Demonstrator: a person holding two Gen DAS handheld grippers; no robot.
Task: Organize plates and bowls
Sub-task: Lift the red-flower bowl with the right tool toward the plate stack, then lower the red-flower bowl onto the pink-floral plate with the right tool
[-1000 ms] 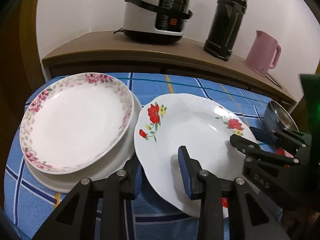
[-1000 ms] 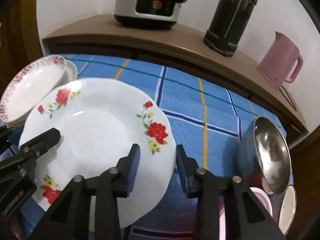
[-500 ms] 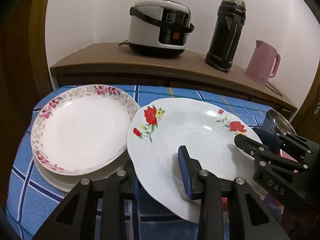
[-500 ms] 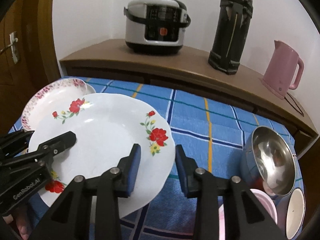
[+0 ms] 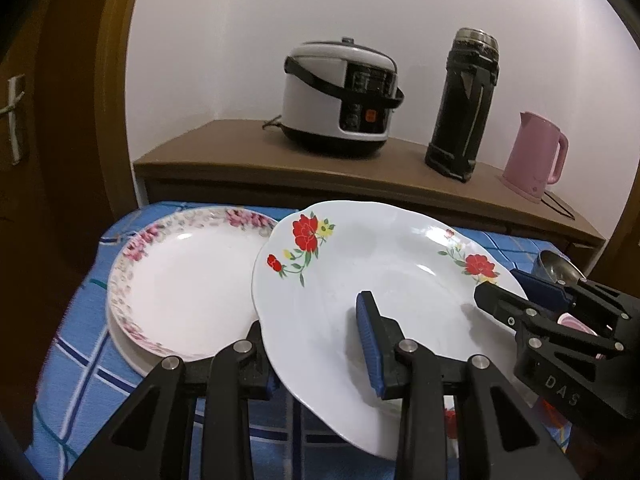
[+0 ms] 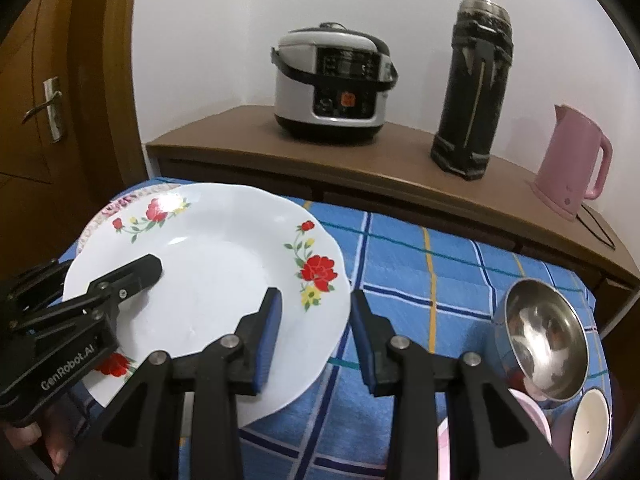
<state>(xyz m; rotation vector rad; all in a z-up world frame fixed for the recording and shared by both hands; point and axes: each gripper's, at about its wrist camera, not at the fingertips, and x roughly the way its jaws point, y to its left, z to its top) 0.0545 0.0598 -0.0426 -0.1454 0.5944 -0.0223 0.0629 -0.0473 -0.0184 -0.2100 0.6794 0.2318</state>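
Together, the left gripper [image 5: 316,344] and the right gripper [image 6: 314,334] pinch the red-flowered plate [image 5: 384,280] by opposite rim edges, each with one blue pad on its face and the other beneath, jaws partly closed. It hangs tilted above the blue checked tablecloth [image 6: 432,276], overlapping the pink-rimmed plate [image 5: 184,284] stacked near the table's left edge. It is glossy white with a scalloped rim. A shiny steel bowl [image 6: 540,336] sits by the table's right edge.

Left claw [image 5: 316,344] and right claw [image 5: 516,292] grip the red-flowered plate [image 5: 384,272], tilted beside the pink-rimmed plate [image 5: 180,284].
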